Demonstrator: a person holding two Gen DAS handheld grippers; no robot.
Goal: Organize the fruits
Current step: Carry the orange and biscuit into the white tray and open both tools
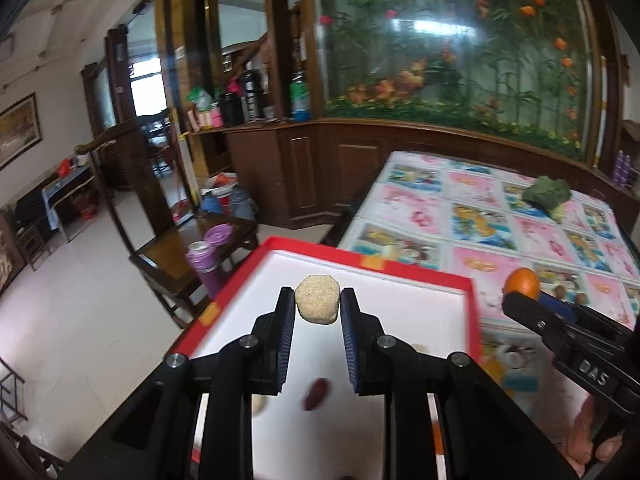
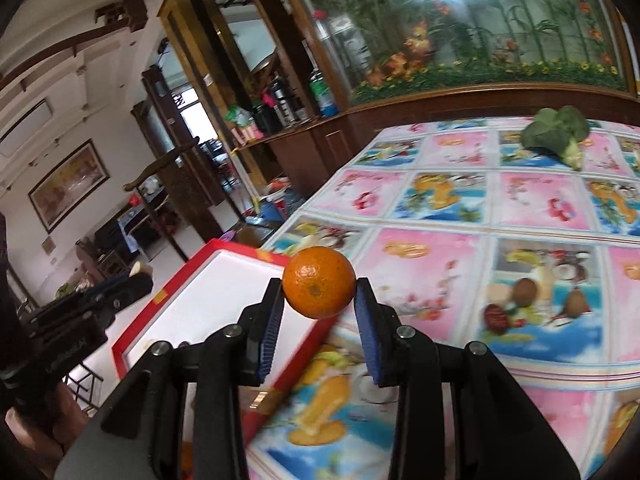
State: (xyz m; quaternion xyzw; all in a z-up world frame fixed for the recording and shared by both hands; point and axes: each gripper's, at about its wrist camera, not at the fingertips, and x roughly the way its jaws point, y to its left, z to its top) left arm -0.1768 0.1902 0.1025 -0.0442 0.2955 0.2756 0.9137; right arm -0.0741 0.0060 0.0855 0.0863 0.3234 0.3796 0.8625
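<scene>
My left gripper [image 1: 318, 300] is shut on a pale, rough, lumpy fruit [image 1: 317, 298], held above the red-rimmed white tray [image 1: 360, 259]. Inside the tray lies a dark red fruit [image 1: 316, 393], blurred, with a pale piece [image 1: 258, 405] beside it. My right gripper [image 2: 319, 286] is shut on an orange [image 2: 319, 281], held over the tray's [image 2: 136, 322] right rim and the table. In the left wrist view the right gripper [image 1: 520, 294] with the orange [image 1: 521, 281] appears to the right of the tray. The left gripper [image 2: 138, 276] shows at the left of the right wrist view.
A head of broccoli [image 2: 558, 130] lies at the far side of the table, on a tablecloth [image 2: 460, 208] printed with fruit pictures. A wooden chair [image 1: 192, 256] with a purple flask [image 1: 204, 264] stands beyond the tray's left edge. A wooden cabinet and planted glass wall lie behind.
</scene>
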